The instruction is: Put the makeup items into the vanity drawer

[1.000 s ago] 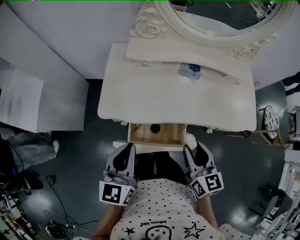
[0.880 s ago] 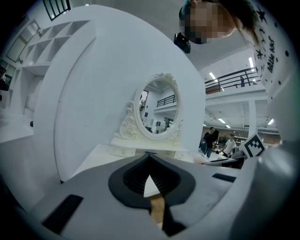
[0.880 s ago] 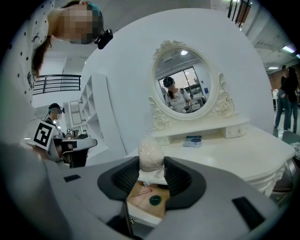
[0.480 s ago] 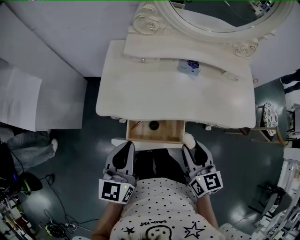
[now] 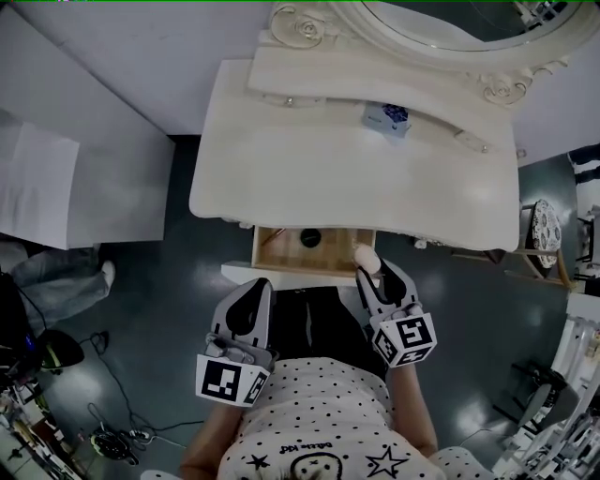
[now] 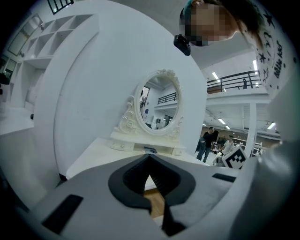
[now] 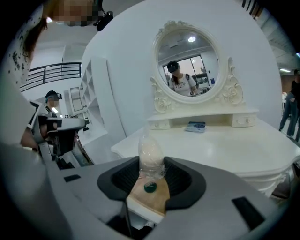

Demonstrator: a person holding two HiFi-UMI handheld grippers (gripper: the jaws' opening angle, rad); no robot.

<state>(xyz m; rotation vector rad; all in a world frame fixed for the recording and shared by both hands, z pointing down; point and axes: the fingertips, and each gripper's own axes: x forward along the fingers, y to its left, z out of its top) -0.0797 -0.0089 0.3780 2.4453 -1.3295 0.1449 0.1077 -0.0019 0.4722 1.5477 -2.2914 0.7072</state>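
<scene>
The white vanity (image 5: 309,178) has its wooden drawer (image 5: 279,249) pulled open below the front edge. A small dark round item (image 5: 309,238) lies inside it, also seen between the jaws in the right gripper view (image 7: 150,188). My right gripper (image 5: 373,274) (image 7: 151,165) is shut on a beige egg-shaped makeup sponge (image 5: 366,255) (image 7: 150,154) in clear wrap, over the drawer's right front corner. My left gripper (image 5: 255,287) (image 6: 149,161) is shut and holds nothing, just short of the drawer front. A blue packet (image 5: 386,117) (image 7: 194,126) rests on the vanity below the mirror.
An oval mirror (image 5: 441,28) in a carved frame stands at the vanity's back. A round stool (image 5: 540,239) sits on the floor to the right. Another person's legs (image 5: 52,281) and cables (image 5: 112,441) are on the left. The drawer's wood (image 6: 154,206) shows between the left jaws.
My right gripper has sunk and moved forward with the sponge, from beside the drawer front to over its right corner. The left gripper has stayed put.
</scene>
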